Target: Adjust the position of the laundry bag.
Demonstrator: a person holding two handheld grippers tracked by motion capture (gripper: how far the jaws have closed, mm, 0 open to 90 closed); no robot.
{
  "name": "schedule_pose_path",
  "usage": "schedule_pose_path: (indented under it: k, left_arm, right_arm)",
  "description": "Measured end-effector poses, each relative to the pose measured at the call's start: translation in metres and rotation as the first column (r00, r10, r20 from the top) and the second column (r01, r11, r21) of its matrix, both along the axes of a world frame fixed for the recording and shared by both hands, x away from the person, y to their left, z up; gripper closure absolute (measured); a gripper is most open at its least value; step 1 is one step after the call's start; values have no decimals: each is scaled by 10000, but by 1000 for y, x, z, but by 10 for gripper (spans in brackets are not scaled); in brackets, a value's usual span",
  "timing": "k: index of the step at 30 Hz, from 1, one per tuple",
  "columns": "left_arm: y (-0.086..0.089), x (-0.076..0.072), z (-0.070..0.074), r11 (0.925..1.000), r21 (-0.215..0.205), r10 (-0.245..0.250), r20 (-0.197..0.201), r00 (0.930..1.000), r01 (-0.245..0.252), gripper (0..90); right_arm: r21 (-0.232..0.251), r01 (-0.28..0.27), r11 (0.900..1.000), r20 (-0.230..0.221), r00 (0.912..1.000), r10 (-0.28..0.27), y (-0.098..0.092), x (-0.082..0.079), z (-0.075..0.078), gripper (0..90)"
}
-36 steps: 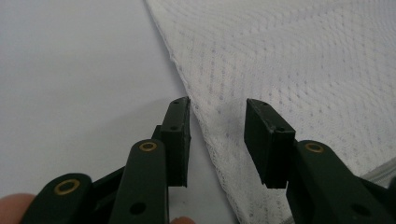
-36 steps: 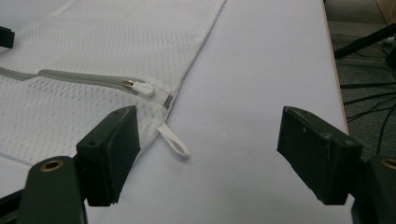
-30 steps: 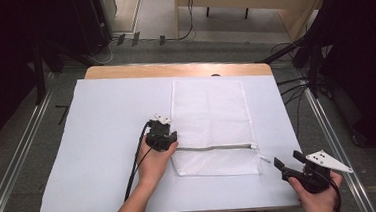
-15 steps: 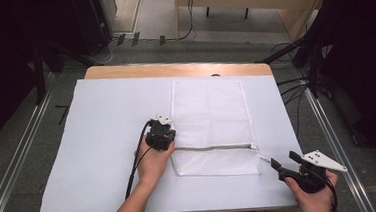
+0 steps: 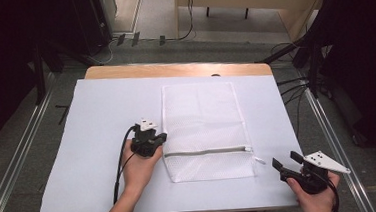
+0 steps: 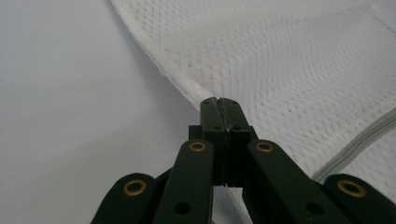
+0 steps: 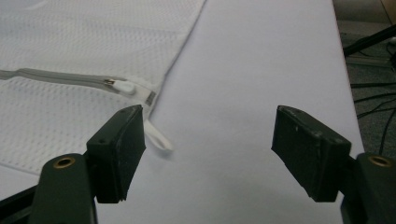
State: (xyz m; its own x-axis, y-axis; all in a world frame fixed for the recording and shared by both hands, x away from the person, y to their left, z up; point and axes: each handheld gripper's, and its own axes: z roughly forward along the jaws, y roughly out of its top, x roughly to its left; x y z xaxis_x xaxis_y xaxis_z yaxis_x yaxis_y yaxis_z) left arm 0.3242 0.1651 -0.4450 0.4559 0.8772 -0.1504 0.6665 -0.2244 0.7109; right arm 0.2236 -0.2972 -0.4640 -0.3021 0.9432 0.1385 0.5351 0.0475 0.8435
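A white sheet covers the table; on it lies a mesh bag, long axis running away from the person, zip crosswise near the near end. The left gripper pinches the bag's left edge, weave visible up close. The right gripper, jaws spread, faces the zip pull and loop.

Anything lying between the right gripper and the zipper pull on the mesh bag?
Just bare white table cover and the bag's small white loop tab; the right gripper view shows right gripper open, short of zipper pull.
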Motion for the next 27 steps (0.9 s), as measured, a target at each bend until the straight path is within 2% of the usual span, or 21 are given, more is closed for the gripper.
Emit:
schedule_pose_path:
  k: [1,2,3,4,5,6,8,9,10,12,13,14,16,18,24,27]
  left_arm:
    - [0,0,0,10000,0,0,0,10000,0,900]
    - [11,-7,3,10000,-44,36,46,10000,-36,900]
    - [11,-7,3,10000,-44,36,46,10000,-36,900]
    - [22,-17,6,10000,-62,70,98,9999,-69,900]
    - [22,-17,6,10000,-62,70,98,9999,-69,900]
    - [32,-28,8,9998,-119,148,118,9998,-147,900]
    - [43,-36,11,9998,-104,186,219,9996,-184,900]
    - [43,-36,11,9998,-104,186,219,9996,-184,900]
    - [53,-42,14,9996,-62,277,314,9991,-275,900]
    - [58,-44,14,9992,-94,396,397,9984,-393,900]
    - [69,-47,11,9983,-218,548,411,9977,-540,900]
    - [69,-47,11,9983,-218,548,411,9977,-540,900]
    - [82,-46,3,9957,-434,824,225,9963,-814,900]
    - [88,-44,1,9934,-595,995,211,9948,-981,900]
    - [92,-37,-5,9935,-521,1019,86,9948,-1013,900]
    - [91,-37,-6,9933,-439,1078,165,9940,-1070,886]
  right_arm:
    - [0,0,10000,0,10000,0,0,0,0,264]
    - [-24,-33,10000,-16,10000,33,1,0,0,264]
    - [-6,-27,10000,-35,10000,27,1,0,0,264]
    - [-30,-40,10000,-26,10000,40,1,0,0,264]
    - [-30,-40,10000,-26,10000,40,1,0,0,264]
    - [-49,-40,10000,-24,10000,40,1,-1,0,264]
    - [-53,-45,10000,-24,10000,45,1,-1,0,264]
    - [-63,-49,10000,-25,10000,49,1,-1,0,265]
    - [-53,-29,10000,-54,10000,29,2,-1,0,265]
    - [-77,-62,10000,-24,10000,62,2,-1,-1,266]
    - [-84,-57,9999,-41,10000,57,4,-2,0,265]
    - [-84,-57,9999,-41,10000,57,4,-2,0,265]
    - [-63,-127,9999,-25,9999,127,6,-3,0,267]
    - [-124,-197,9997,-48,9998,196,8,-3,-1,267]
    - [-187,-375,9991,-73,9993,374,14,-3,-2,267]
    - [-192,-498,9986,-11,9988,498,18,-3,-2,265]
